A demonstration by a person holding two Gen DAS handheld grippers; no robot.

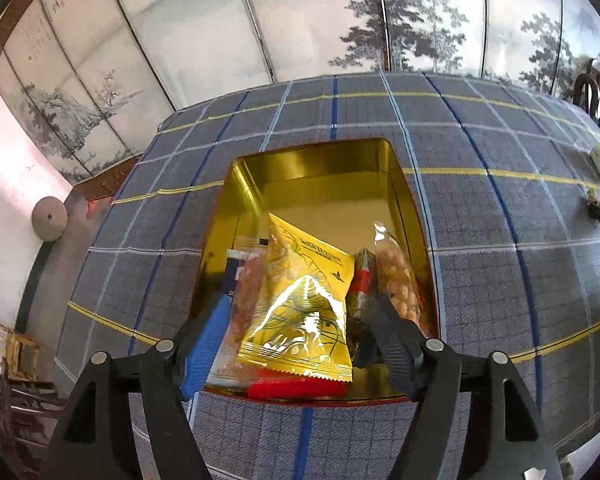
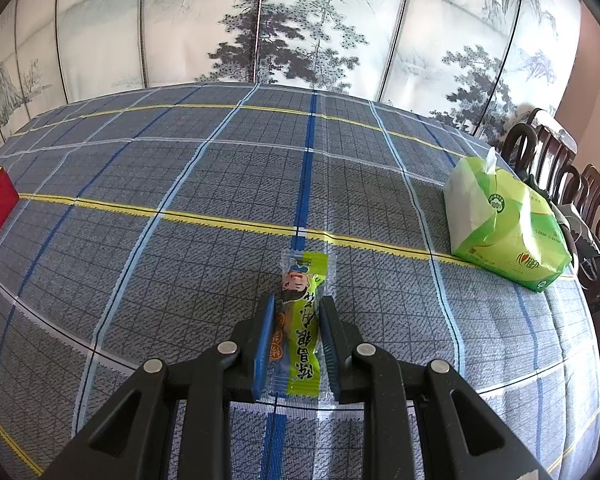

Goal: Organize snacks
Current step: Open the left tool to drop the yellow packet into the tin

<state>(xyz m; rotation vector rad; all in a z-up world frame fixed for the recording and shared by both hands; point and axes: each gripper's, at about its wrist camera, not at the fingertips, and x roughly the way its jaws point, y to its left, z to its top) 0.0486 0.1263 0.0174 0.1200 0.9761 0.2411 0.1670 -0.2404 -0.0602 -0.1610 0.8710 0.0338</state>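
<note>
Left fingers (image 1: 300, 312) parted around yellow packet (image 1: 300, 304), right fingers (image 2: 298, 340) clamping green snack (image 2: 300, 332)

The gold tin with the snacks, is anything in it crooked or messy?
Yes. In the gold tin the yellow packet leans tilted over the other snacks, its bottom edge reaching the near rim. The clear bag of nuts stands propped against the right wall. Nothing looks spilled or torn.
</note>
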